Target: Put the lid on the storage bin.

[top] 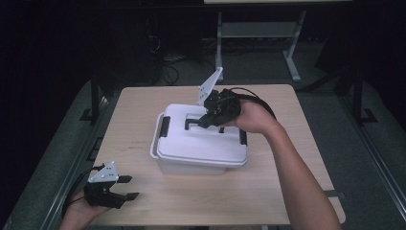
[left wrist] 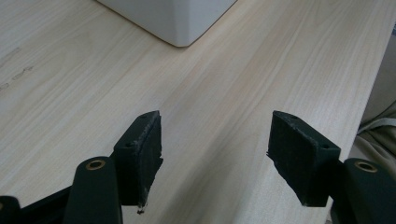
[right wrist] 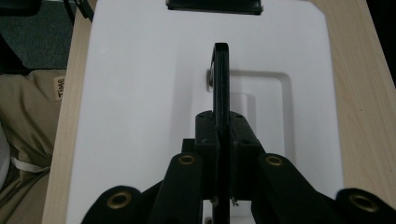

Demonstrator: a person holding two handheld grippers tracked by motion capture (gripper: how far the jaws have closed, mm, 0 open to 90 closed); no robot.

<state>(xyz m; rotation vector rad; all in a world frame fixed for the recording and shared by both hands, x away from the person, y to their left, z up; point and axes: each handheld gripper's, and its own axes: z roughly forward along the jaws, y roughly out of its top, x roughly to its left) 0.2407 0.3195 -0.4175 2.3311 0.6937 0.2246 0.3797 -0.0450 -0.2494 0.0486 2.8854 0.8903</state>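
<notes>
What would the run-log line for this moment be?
right gripper: shut on lid handle | left gripper: open, idle over table | white storage box: lid on

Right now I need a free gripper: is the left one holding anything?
No: the left gripper has its jaws wide apart over bare table, with nothing between them.

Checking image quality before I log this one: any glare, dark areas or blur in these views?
High view: surroundings nearly black, box lid bright, slightly washed out. Left gripper view: evenly lit, table grain sharp, fingers crisp. Right gripper view: white lid overexposed, handle clear.
</notes>
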